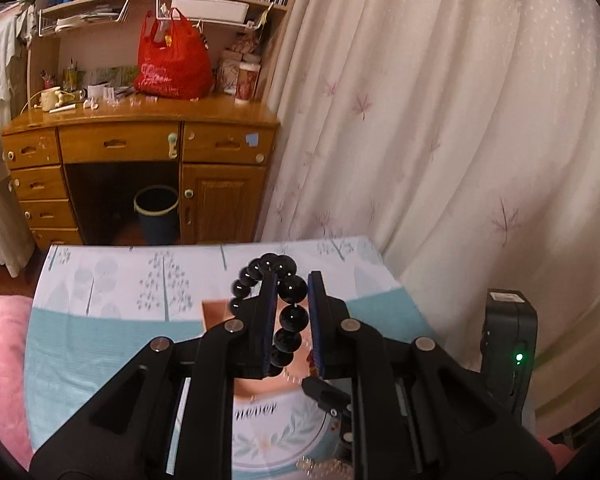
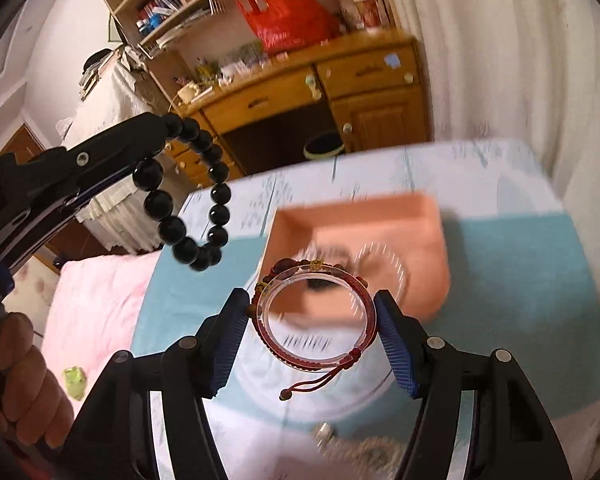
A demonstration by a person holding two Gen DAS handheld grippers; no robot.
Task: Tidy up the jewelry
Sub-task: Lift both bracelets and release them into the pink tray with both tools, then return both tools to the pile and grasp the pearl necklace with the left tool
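My left gripper (image 1: 292, 280) is shut on a black bead bracelet (image 1: 288, 316), held above the table; the bracelet also shows hanging from it in the right wrist view (image 2: 188, 200). My right gripper (image 2: 312, 300) is shut on a clear ring wrapped with a red cord bracelet (image 2: 316, 320), its cord ends dangling. Both are held above a pink tray (image 2: 428, 220), which holds a clear ring and something dark. The tray is partly hidden behind the fingers in the left wrist view (image 1: 216, 312).
The table has a blue-and-white printed cloth (image 1: 120, 320). A pale beaded chain (image 2: 364, 452) and a small silver piece (image 2: 324, 432) lie near its front edge. A pink bedcover (image 2: 96, 308) is at left, a curtain (image 1: 460, 120) at right, a wooden desk (image 1: 140, 160) behind.
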